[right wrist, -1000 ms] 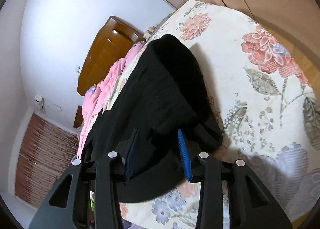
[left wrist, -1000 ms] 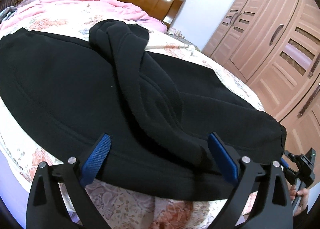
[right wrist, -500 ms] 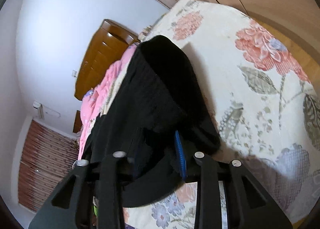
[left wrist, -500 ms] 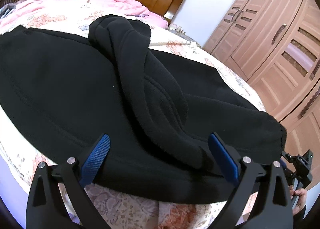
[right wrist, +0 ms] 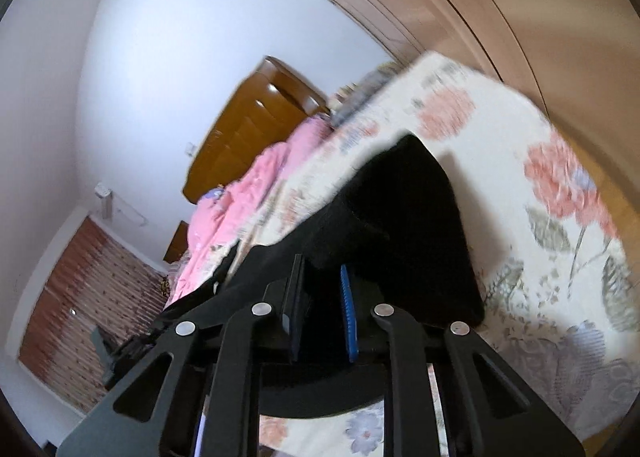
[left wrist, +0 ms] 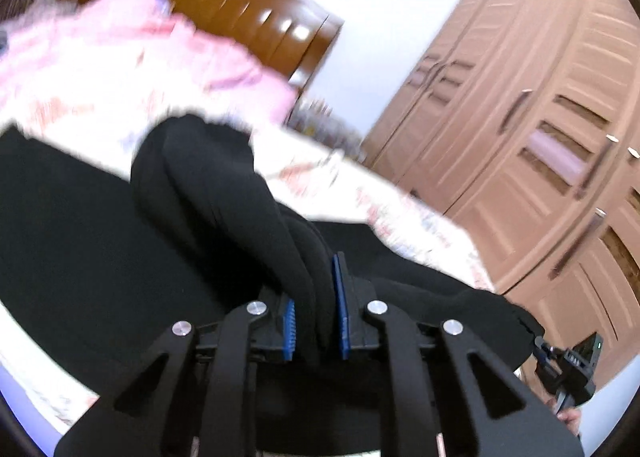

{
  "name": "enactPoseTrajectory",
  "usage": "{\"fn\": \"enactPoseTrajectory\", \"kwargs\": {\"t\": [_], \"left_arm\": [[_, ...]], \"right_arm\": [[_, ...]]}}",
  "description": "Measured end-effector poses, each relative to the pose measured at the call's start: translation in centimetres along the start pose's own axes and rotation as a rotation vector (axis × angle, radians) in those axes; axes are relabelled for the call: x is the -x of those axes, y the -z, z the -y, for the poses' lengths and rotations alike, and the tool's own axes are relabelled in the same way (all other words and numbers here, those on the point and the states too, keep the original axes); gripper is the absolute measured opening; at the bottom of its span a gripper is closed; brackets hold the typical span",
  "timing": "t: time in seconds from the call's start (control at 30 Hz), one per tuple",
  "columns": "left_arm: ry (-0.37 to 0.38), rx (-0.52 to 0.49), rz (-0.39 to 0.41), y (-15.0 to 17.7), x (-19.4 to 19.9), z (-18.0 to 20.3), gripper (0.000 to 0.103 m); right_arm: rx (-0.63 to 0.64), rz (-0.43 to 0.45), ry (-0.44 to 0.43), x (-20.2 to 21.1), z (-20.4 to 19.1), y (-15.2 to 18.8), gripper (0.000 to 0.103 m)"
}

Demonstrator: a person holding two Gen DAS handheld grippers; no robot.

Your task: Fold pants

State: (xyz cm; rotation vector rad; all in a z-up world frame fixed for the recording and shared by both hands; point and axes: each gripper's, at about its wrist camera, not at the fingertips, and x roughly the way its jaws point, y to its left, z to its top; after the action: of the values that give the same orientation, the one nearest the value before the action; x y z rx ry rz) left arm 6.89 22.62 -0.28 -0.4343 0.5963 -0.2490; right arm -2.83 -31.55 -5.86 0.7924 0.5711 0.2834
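Since a second ago, left gripper [left wrist: 313, 311] has gone from wide open over the near hem to pinched tight on a bunched ridge of the black pants [left wrist: 92, 249]; blue pads [left wrist: 340, 297] now squeeze cloth between them. View heavily smeared, so the tool is moving; it looks lifted a little, but can't be sure.

Right gripper [right wrist: 320, 311]: jaws narrowed from the earlier frame, clamped on the pants [right wrist: 404, 225] at the end nearest the wardrobe [left wrist: 532, 145]. Dark cloth fills the gap between the pads.

Pants lie across the floral bedsheet [right wrist: 560, 257], foot of the bed, one leg twisted up over the other. Pink quilt [left wrist: 132, 57] and wooden headboard [left wrist: 240, 13] sit well beyond.

Reading: both tools hold the near edge, apart from each other along the garment, so the cloth comes up as a straight line rather than a sagging heap. Likely step: raise and carry this edge over for the fold. Thick fleece-like fabric, so grip should hold; the twisted leg may drag.
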Motion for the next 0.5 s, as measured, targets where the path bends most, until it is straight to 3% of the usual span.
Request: {"fn": "enactPoseTrajectory", "kwargs": {"t": [0.07,0.13,0.2,0.27,0.37,0.5], "left_arm": [[-0.014,-0.027,-0.002,1.0,1.3,0.3,0.015],[-0.058,-0.039,-0.055,3.0,0.8,-0.5,0.016],[-0.088,-0.001,-0.145,5.6,-1.1,-2.5,0.016],[-0.104,0.059,-0.196,7.7,-2.6,-4.4,0.016],[-0.104,0.071,-0.185,7.7,-3.0,-4.7,0.017],[-0.119,0.008,-0.147,6.6,-2.4,-3.3,0.018]], "right_arm": [[-0.005,-0.015,0.009,0.4,0.4,0.3,0.018],[-0.042,-0.06,0.054,0.1,2.3,1.7,0.018],[-0.12,-0.107,0.091,-0.7,5.1,3.2,0.017],[-0.161,-0.093,0.051,-0.7,6.3,3.6,0.016],[-0.105,-0.088,0.068,-0.3,4.7,2.8,0.016],[-0.077,-0.074,0.067,0.3,3.6,2.4,0.016]]}}
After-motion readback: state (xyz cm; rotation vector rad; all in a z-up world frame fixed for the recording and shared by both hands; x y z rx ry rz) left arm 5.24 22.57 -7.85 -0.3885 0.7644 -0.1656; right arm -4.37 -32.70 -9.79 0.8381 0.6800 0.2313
